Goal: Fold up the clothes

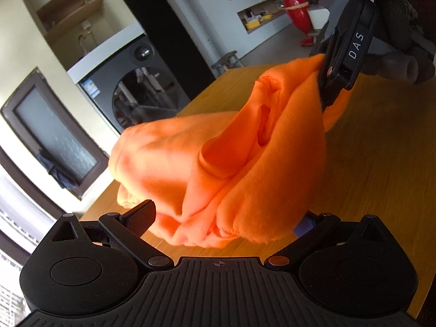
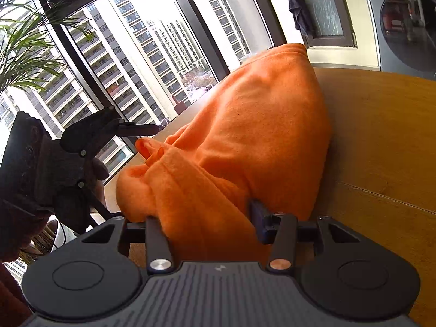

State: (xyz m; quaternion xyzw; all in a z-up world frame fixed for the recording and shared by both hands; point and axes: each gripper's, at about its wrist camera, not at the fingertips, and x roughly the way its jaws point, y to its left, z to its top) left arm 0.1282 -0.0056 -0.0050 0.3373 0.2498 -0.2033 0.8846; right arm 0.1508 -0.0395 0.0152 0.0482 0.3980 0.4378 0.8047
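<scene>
An orange fleece garment (image 1: 218, 150) hangs bunched above the wooden table (image 1: 381, 150). My right gripper (image 1: 325, 90) pinches its top edge at the upper right of the left wrist view. In its own view the right gripper (image 2: 204, 218) is shut on a thick fold of the garment (image 2: 259, 122), which fills the gap between its fingers. My left gripper (image 1: 226, 218) stands wide open with the garment's lower bulge between its fingers, and neither pad presses on it. In the right wrist view one finger (image 2: 139, 129) of the left gripper shows beside the cloth.
The table (image 2: 381, 136) runs to a far edge near a washing machine (image 1: 141, 87) and a small stool (image 1: 227, 60). A red stand (image 1: 298, 11) sits on the floor beyond. A large window (image 2: 136, 54) and a palm plant (image 2: 21, 41) lie past the left side.
</scene>
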